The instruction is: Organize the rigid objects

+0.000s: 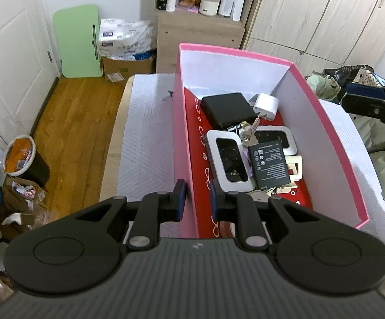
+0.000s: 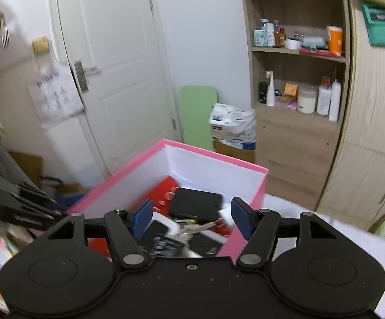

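- The left tool (image 1: 198, 199) is clamped on the near left wall of the pink box (image 1: 182, 122), one pad outside and one inside. This grip appears intended to steady the box so it does not slide on the bed (image 1: 142, 143).
- The right tool (image 2: 189, 219) holds nothing. Its jaws stand apart with only air between the pads, and it hangs above the near end of the box, over the contents. In the left wrist view it shows at the far right edge, outside the box wall.
- The rigid objects lie collected on the red floor of the box: a black case (image 1: 227, 110) at the far end, a white charger (image 1: 266, 105) just right of it, a bunch of keys (image 1: 249, 133) in the middle, a white-framed device (image 1: 229, 160) at near left, and a black battery (image 1: 270, 163) lying on top of other items at near right.
- The pieces overlap rather than lie in rows, so the sorting is judged unfinished.
- The box sits on the white bed cover, its open top facing up for access.
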